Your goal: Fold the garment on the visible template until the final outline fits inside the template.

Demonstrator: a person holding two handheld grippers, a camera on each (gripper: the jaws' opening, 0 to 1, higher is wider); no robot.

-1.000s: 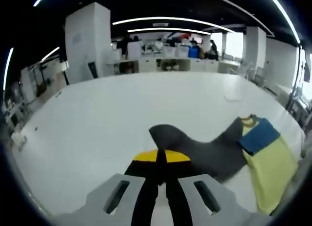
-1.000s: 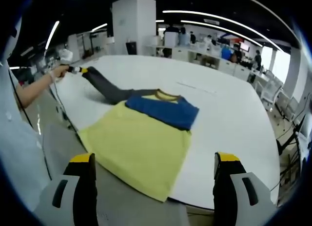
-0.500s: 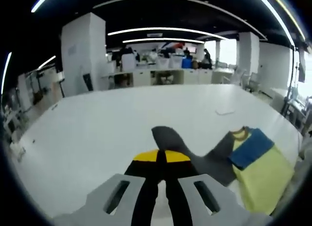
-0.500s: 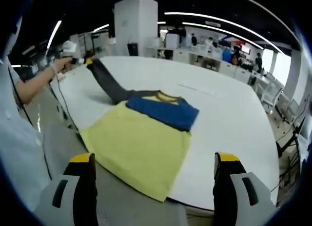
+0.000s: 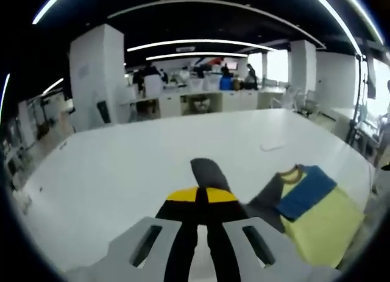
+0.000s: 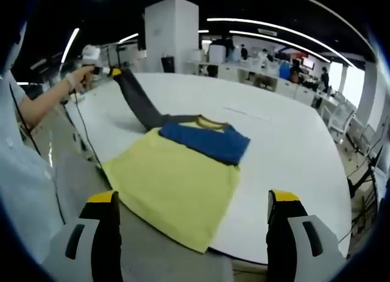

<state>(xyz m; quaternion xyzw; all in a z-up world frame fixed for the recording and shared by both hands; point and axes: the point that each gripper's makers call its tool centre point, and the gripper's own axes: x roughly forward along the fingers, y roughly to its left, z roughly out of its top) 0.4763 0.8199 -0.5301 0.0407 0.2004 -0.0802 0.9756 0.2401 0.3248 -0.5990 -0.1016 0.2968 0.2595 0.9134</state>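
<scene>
On the white table lies the shirt, its yellow body flat near the front edge with a blue part folded over the collar end. Its grey sleeve stretches up and away, pinched in the left gripper, whose jaws are pressed together on it. Low in front, the right gripper hangs with jaws wide apart, holding nothing.

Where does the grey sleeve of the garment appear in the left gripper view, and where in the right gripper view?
Left gripper view: the grey sleeve rises from the shut jaws at centre, trailing right.
Right gripper view: the grey sleeve slants from the left gripper at upper left down to the garment.
Shared landmark: the blue panel beside the sleeve's base.
</scene>
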